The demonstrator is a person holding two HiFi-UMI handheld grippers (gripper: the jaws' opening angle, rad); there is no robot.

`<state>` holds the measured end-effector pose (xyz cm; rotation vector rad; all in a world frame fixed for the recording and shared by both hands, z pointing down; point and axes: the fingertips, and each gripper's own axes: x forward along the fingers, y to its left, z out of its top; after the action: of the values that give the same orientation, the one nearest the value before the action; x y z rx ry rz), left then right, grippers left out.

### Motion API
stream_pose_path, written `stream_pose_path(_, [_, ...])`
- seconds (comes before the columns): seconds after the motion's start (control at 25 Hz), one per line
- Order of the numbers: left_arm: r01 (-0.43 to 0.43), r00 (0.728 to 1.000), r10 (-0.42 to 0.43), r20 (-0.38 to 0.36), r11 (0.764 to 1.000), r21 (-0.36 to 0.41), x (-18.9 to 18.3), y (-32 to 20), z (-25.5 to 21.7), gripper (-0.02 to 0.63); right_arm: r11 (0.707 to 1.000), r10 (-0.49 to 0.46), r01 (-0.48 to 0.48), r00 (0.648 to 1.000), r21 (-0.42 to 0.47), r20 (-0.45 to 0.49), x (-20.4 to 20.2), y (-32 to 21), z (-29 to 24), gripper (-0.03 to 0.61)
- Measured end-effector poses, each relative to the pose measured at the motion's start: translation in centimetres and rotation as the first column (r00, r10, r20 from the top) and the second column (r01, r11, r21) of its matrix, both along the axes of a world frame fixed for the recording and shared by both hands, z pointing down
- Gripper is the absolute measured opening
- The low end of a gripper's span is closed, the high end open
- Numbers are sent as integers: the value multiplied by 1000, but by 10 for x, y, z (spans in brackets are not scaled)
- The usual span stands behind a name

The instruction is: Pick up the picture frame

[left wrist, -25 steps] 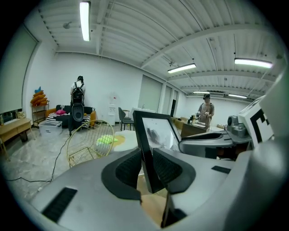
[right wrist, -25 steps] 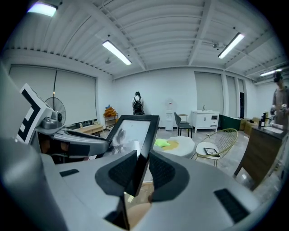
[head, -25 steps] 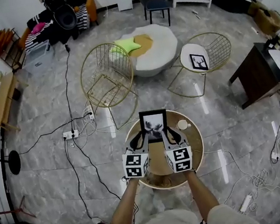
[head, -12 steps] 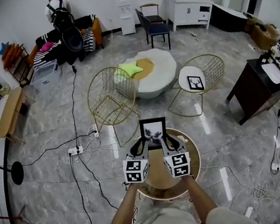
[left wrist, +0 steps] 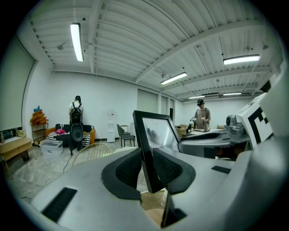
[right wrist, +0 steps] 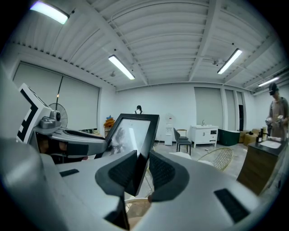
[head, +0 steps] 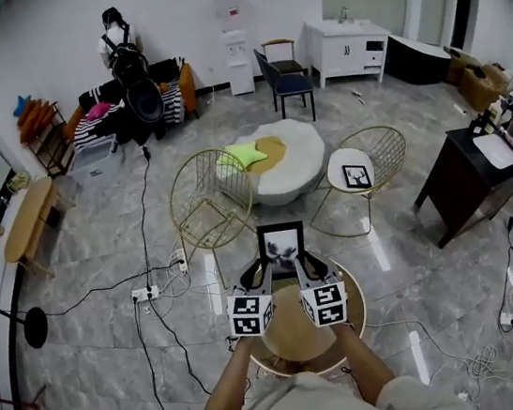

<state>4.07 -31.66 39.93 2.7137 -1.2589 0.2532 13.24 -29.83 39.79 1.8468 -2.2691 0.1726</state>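
Note:
A black picture frame (head: 282, 247) with a pale grey print is held upright in the air above the round wooden table (head: 299, 335). My left gripper (head: 261, 275) is shut on the frame's left edge and my right gripper (head: 309, 269) is shut on its right edge. The left gripper view shows the frame (left wrist: 156, 144) pinched between the two dark pads (left wrist: 128, 169). The frame (right wrist: 134, 144) sits the same way between the pads (right wrist: 161, 172) in the right gripper view.
Two gold wire chairs (head: 207, 200) (head: 365, 170) stand beyond the table, the right one holding another small framed picture (head: 357, 176). A white pouf (head: 278, 158) lies between them. Cables and a power strip (head: 144, 293) run at left; a dark desk (head: 470, 174) is at right.
Both grippers have lifted the frame upward, away from the table, and the head camera has tilted up so more of the room shows.

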Motion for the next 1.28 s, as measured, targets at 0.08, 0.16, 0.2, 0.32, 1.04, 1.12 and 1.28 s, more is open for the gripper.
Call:
stream_pose_path(0.08, [5,1000,-5,-6,1000,10,0,2,-7,78,1000,-3,3,1000,10,-7,0,2,-7,86])
stream_pose_path(0.16, [10,1000,-9,-8,1000,15,0,5,-12,78,1000,-5,5,1000,15,-11,0,5,-12,86])
stream_pose_path(0.2, [10,1000,-10,-10,1000,19,0,6,-14,78,1000,-5,5,1000,19,-12,0,6,-15,86])
stream_pose_path(0.32, [12,1000,-11,-17,999,35,-1,5,-22,78,999,-6,7,1000,38,-17,0,5,-23,86])
stream_pose_path(1.04, [18,999,-15,-39,995,94,6,10,-52,78,995,-4,7,999,103,-31,7,11,-54,84])
stream_pose_path(1.12, [19,999,-15,-39,995,98,8,9,-53,78,994,-5,9,999,107,-32,8,9,-55,84])
stream_pose_path(1.28, [17,999,-13,-38,994,107,9,9,-55,78,994,-8,12,999,113,-34,10,9,-56,84])
